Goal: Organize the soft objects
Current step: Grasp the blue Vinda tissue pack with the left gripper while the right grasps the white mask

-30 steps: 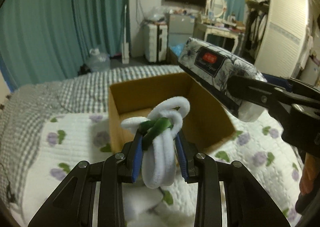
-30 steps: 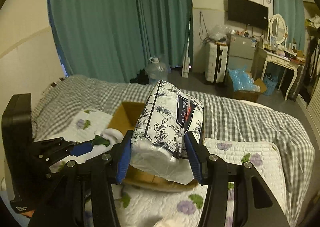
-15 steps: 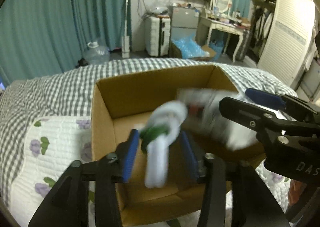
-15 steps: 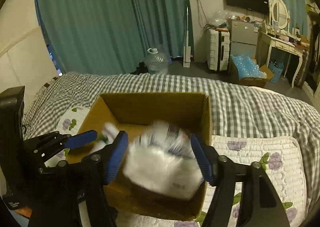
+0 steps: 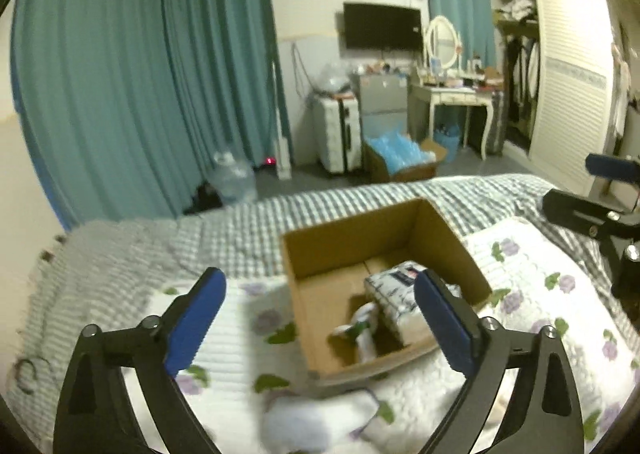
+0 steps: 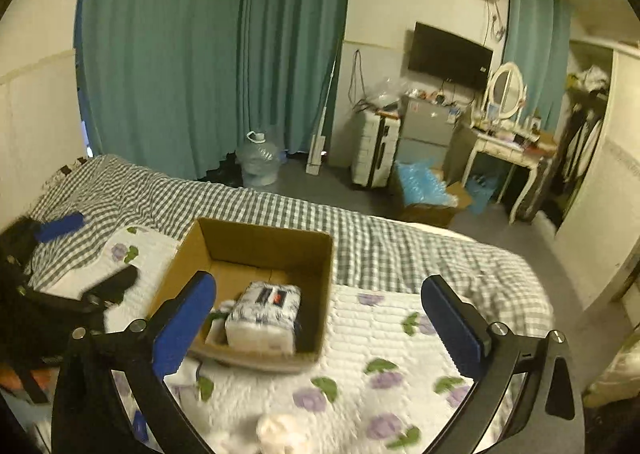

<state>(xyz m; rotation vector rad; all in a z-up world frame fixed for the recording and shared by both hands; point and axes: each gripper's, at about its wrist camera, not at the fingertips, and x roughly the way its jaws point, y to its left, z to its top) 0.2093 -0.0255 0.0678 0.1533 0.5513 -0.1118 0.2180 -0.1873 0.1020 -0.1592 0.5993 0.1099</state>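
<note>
An open cardboard box (image 5: 332, 250) (image 6: 256, 238) sits on the bed. Inside it lie a floral-wrapped tissue pack (image 5: 394, 282) (image 6: 264, 310) and a white and green soft bundle (image 5: 358, 328) (image 6: 222, 312). My left gripper (image 5: 320, 318) is open and empty, held above and in front of the box. My right gripper (image 6: 318, 318) is open and empty, above the box's near right side. Each gripper shows at the edge of the other's view: the right (image 5: 600, 210), the left (image 6: 60, 250).
The box rests on a white quilt with purple flowers (image 6: 384, 334) over a grey checked bedspread (image 6: 400, 242). A white soft item (image 5: 316, 422) (image 6: 276, 430) lies on the quilt near the cameras. Beyond the bed are teal curtains, a water jug (image 6: 258, 162), a suitcase and a dressing table.
Both grippers opened and let the tissue pack and the white-green bundle drop into the box. Both have pulled back and upward from the box.
</note>
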